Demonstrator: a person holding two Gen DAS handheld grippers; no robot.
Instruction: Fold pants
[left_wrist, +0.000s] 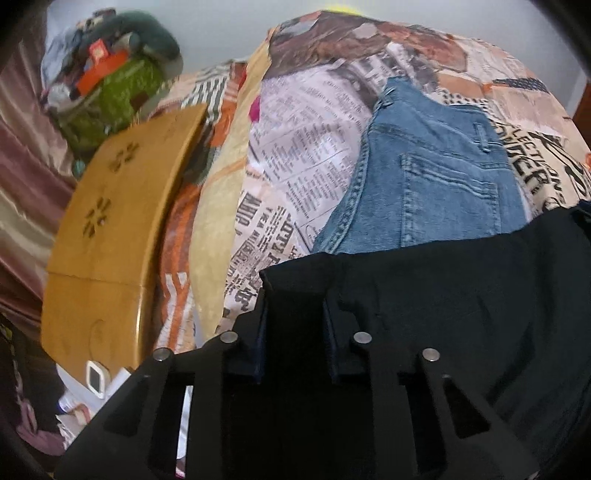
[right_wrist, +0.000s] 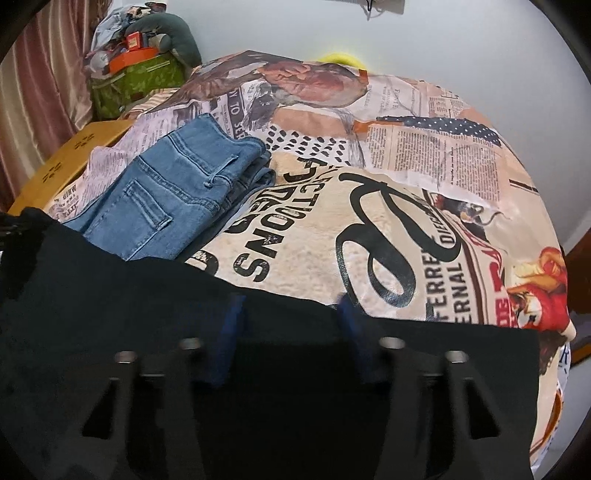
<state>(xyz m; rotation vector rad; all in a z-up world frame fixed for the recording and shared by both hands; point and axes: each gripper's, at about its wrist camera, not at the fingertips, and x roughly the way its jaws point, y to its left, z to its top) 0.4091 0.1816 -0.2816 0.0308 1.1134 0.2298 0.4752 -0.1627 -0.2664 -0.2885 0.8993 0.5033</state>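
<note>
Your black pants (left_wrist: 461, 295) lie spread across the near edge of the newspaper-print bedspread (right_wrist: 406, 221), folded blue jeans (right_wrist: 173, 192) just beyond. Your left gripper (left_wrist: 295, 310) and right gripper (right_wrist: 291, 314) each seem to pinch the dark cloth, jaws narrow.

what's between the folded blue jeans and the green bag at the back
In the left wrist view, newspaper-print bedcover and a yellow wooden board's corner lie between the blue jeans and green bag.
</note>
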